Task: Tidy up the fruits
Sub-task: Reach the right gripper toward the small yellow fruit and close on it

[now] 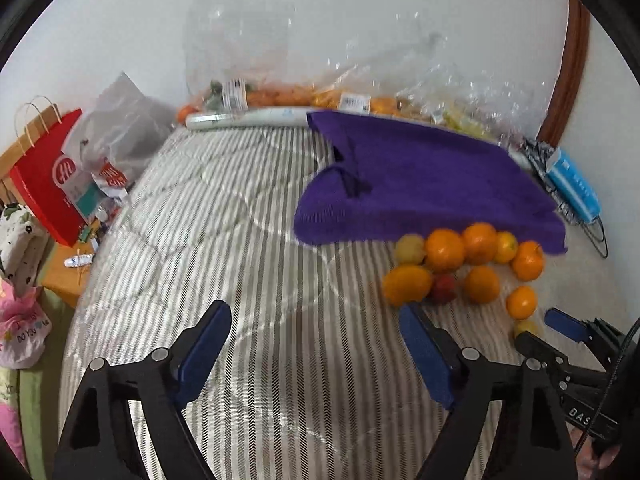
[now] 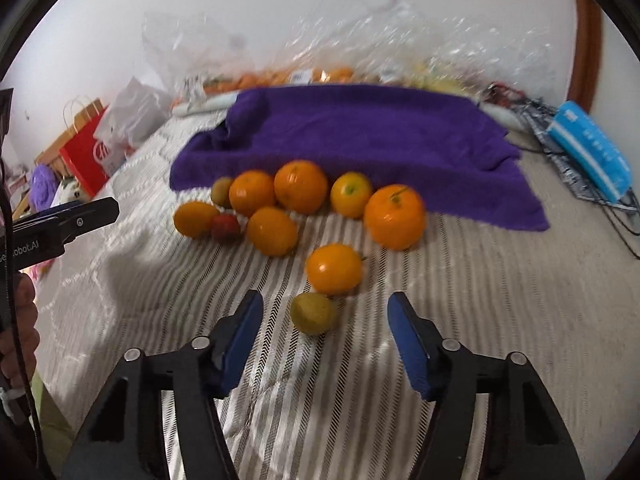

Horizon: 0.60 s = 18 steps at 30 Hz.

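Several oranges (image 2: 301,186) lie in a loose pile on the striped bedspread (image 2: 360,380), in front of a purple towel (image 2: 352,136). A small red fruit (image 2: 226,227) sits among them. A small yellow-green fruit (image 2: 313,313) lies nearest, just ahead of my right gripper (image 2: 325,320), which is open and empty with the fruit between its fingers' line. An orange (image 2: 334,268) sits right behind that fruit. My left gripper (image 1: 316,332) is open and empty over the bare bedspread (image 1: 240,240), left of the pile (image 1: 444,250). The right gripper also shows in the left wrist view (image 1: 568,326).
Clear plastic bags of fruit (image 1: 320,96) stand along the wall behind the towel (image 1: 420,184). A blue packet (image 2: 588,152) lies at the right. A red paper bag (image 1: 48,176) and a grey plastic bag (image 1: 116,128) stand beside the bed on the left.
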Available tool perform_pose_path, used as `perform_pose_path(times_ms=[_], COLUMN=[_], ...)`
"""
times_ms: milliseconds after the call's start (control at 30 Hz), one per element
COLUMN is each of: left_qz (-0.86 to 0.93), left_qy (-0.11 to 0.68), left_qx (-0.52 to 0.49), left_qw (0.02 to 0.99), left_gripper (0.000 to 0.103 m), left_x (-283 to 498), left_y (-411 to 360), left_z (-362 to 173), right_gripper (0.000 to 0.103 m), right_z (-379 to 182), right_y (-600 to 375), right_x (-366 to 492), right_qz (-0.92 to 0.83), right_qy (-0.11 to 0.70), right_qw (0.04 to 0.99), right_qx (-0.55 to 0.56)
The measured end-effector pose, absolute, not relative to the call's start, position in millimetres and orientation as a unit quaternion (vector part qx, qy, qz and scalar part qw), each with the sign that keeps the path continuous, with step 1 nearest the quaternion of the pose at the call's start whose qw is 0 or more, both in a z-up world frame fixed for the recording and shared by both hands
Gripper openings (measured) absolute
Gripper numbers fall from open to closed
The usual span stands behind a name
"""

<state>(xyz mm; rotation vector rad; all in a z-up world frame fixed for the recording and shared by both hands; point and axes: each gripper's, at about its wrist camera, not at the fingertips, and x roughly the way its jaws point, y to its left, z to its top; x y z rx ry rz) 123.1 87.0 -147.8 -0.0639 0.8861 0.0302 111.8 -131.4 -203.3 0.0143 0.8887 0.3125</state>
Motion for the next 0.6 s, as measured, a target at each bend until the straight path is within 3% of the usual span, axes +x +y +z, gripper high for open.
perform_pose_path(times_ms=[67,133,200,433,600], left_qz=[0.003,-0.007,-0.019,-0.053,-0.060], left_qy=[0.431,0.432,0.433,0.441,0.452], left_qx=[-0.037,-0.039,-0.040,-0.033,-0.028], left_qw=[0.901,0.901,0.900,0.895,0.889], left_gripper=[0.083,0.082,0.075,0.072,0.061], left_x=[125.4,127.2,129.5,143.2,154.4], left_y=[88.5,86.3,81.9,61.1,52.1], left_z=[-154.5,-159.9,-164.0,-178.1,-188.1], right_gripper=[0.054,0.035,0.026,0.026,0.026], right_z=[-210.8,-210.3,-209.6,-206.1,-210.7], right_y=[-129.6,-126.0,-124.0,-145.1,-167.2], right_x=[114.4,110.3,107.6,100.7,109.0], right_qz=[0.151,0.147,0.155,0.144,0.120], right_qy=[0.434,0.422,0.418,0.409,0.408], right_qw=[0.888,0.895,0.895,0.900,0.905], right_qx=[0.003,-0.021,-0.033,-0.041,-0.035])
